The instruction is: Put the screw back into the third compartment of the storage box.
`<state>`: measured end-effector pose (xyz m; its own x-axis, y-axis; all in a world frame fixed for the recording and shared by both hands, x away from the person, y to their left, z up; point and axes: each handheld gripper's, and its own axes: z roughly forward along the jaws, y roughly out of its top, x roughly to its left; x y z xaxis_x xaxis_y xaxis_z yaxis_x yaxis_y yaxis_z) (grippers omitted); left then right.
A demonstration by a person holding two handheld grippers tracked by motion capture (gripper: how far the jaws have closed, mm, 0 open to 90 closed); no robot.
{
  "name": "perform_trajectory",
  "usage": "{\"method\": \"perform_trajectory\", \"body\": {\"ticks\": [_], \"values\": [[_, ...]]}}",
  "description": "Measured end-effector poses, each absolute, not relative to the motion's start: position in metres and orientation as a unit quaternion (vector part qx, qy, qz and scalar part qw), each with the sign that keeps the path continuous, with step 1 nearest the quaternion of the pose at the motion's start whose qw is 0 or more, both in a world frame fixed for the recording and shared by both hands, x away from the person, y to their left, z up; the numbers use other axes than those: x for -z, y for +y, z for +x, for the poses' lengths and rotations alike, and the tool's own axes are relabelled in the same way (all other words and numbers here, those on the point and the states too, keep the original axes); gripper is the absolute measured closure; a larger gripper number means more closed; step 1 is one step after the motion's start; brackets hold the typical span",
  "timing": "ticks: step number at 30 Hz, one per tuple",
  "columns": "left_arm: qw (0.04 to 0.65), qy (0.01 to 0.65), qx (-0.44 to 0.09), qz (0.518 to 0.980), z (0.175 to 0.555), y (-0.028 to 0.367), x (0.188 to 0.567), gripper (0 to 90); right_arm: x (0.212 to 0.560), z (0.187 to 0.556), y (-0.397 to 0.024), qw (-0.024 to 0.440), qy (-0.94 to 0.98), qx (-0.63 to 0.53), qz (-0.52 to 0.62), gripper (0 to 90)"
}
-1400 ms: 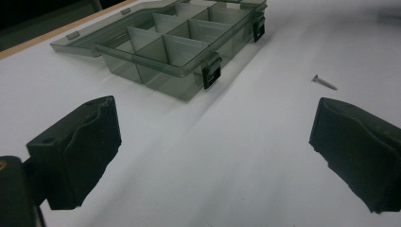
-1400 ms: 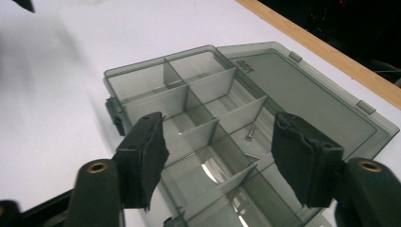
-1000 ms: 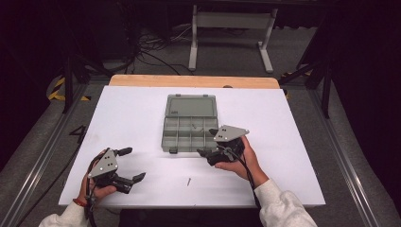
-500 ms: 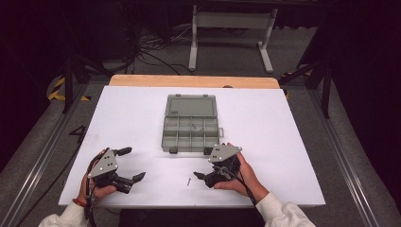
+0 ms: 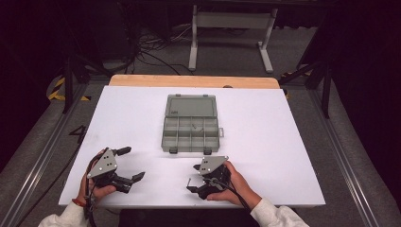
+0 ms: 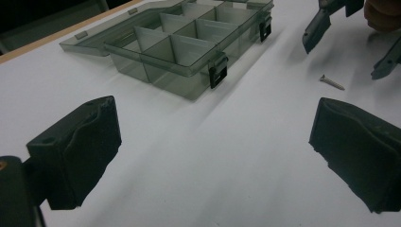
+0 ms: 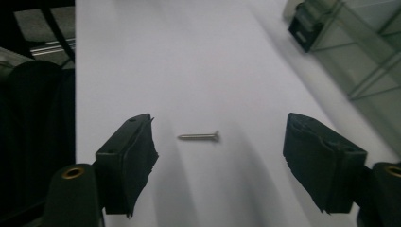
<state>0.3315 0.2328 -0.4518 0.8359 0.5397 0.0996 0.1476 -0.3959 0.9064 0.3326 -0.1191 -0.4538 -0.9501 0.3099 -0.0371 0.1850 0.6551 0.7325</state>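
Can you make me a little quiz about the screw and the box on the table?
1. True or false: the screw lies on the table, between the open jaws of the right hand-held gripper.
2. Is the box open or shut?
3. What is between the jaws of the left hand-held gripper: A) the screw, B) nothing, C) the box?

Key
1. True; no pad touches it.
2. Open, with its lid laid back flat.
3. B.
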Motion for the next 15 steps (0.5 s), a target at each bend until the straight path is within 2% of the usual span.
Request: {"method": "perform_trajectory", "body": {"ticks": [4,15], "values": [[0.508,0.211,-0.194,0.812,0.3312,0.2326,0.4519,3.5,0.4582,0.3302,-0.1114,0.070,0.914,-0.380,0.125,39.2],[0.507,0.210,-0.193,0.813,0.3318,0.2317,0.4524,3.6,0.4591,0.3317,-0.1075,0.067,0.914,-0.377,0.133,55.8]]}}
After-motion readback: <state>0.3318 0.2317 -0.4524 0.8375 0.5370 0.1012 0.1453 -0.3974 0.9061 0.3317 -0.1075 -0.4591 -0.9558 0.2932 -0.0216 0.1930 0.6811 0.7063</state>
